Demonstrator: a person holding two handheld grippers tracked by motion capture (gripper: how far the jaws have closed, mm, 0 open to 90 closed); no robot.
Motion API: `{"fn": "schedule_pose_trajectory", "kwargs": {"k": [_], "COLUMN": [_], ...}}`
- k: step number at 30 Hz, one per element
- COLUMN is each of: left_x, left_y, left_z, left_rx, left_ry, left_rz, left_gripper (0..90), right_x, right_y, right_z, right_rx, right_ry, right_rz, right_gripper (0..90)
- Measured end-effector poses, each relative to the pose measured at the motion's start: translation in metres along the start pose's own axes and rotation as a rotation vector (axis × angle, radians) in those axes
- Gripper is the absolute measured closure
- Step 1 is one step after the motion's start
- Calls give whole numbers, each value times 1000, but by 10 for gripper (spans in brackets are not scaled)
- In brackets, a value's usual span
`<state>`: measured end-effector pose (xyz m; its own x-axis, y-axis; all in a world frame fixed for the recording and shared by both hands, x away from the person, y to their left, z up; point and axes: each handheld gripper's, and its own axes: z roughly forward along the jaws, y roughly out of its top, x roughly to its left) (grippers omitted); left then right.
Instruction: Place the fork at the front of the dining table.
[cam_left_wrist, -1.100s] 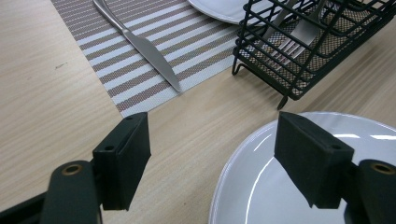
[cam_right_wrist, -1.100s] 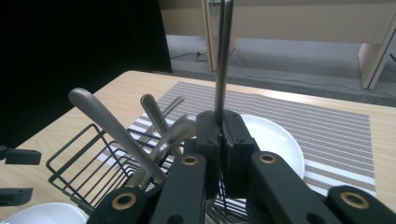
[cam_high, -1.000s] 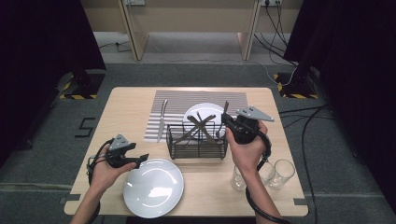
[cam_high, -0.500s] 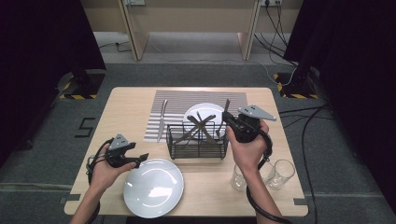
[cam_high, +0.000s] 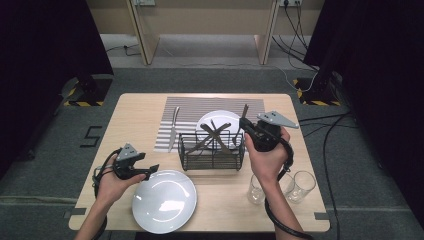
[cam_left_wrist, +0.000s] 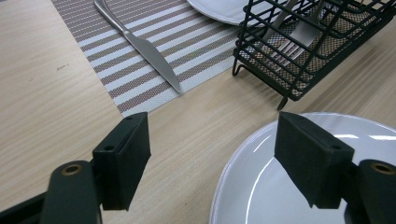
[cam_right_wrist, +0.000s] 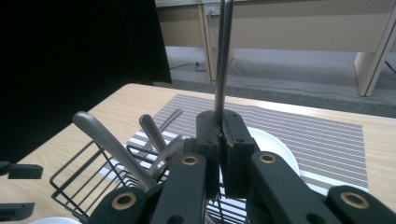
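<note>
Here, right gripper (cam_right_wrist: 219, 135) clamped on a fork's (cam_right_wrist: 222, 51) thin upright handle above the wire basket (cam_high: 212, 155) mid-tabletop, left gripper (cam_left_wrist: 212, 158) wide open and holding nothing, at the rim of the plate (cam_high: 164, 201) near the tabletop's front edge.

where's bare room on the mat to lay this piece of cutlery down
Free: the striped mat between the knife and the far plate, and its strip right of that plate. Crowded: the wire basket and the glasses.
</note>
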<state>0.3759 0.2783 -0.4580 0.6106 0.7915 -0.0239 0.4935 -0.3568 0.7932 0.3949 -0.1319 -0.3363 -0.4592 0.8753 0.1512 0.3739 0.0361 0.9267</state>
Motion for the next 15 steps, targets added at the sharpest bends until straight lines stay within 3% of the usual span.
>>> {"fn": "schedule_pose_trajectory", "kwargs": {"k": [15], "left_x": [0], "left_y": [0], "left_z": [-1], "left_rx": [-1], "left_ry": [2], "left_rz": [2], "left_gripper": [265], "right_x": [1], "right_y": [6], "right_z": [-3], "right_rx": [-16], "right_ry": [-7], "right_rz": [-6], "right_gripper": [874]}}
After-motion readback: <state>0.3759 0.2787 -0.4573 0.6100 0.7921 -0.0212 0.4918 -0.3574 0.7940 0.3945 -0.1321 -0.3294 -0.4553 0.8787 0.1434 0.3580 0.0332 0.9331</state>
